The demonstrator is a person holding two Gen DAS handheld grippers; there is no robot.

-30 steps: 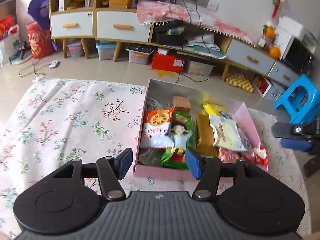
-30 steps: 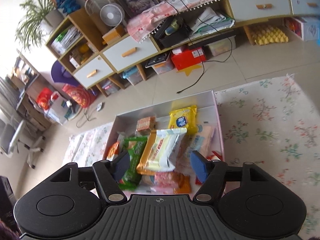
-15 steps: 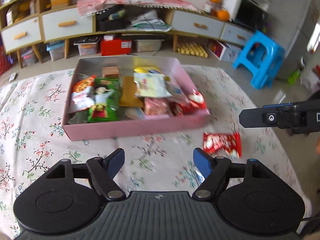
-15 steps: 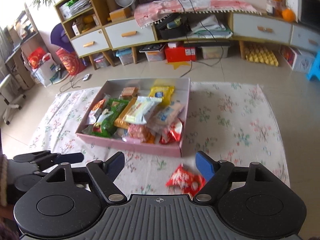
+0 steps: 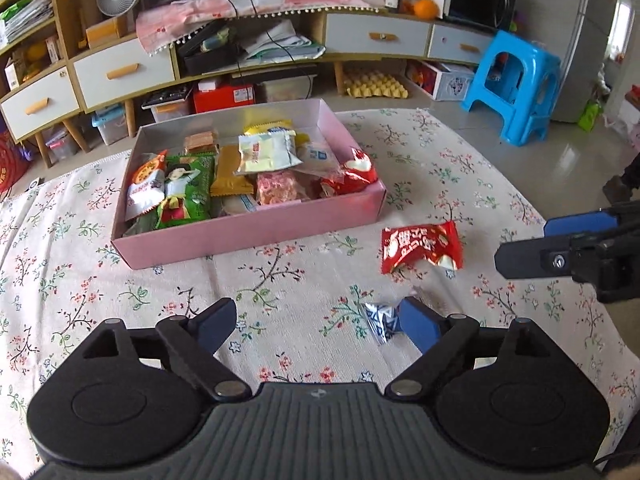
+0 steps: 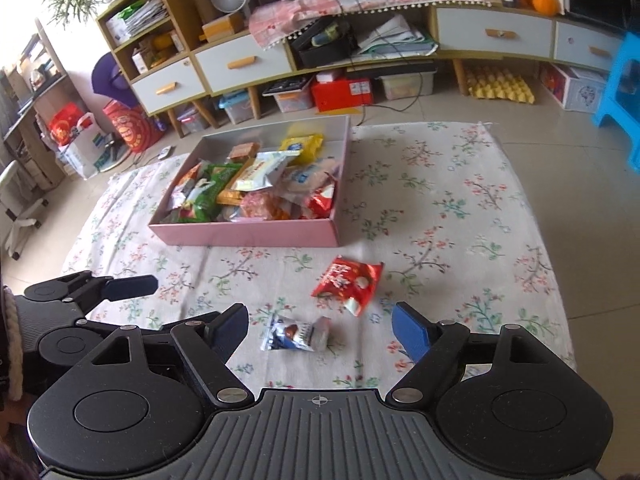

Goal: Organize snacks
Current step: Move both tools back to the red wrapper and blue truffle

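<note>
The box (image 5: 256, 236) is pale pink outside and grey-white inside. It sits on a cream cloth (image 5: 72, 240) printed with red blossoms, dark twigs and green leaves. Among the snacks in the box are a green packet (image 5: 186, 188), an orange-yellow packet (image 5: 232, 176) and a white packet (image 5: 266, 152). A red-and-white snack packet (image 5: 420, 246) and a blue-and-white snack packet (image 6: 294, 334) lie on the cloth. Both grippers are black with blue finger pads (image 6: 408, 330). The stool (image 5: 516, 84) is bright blue.
</note>
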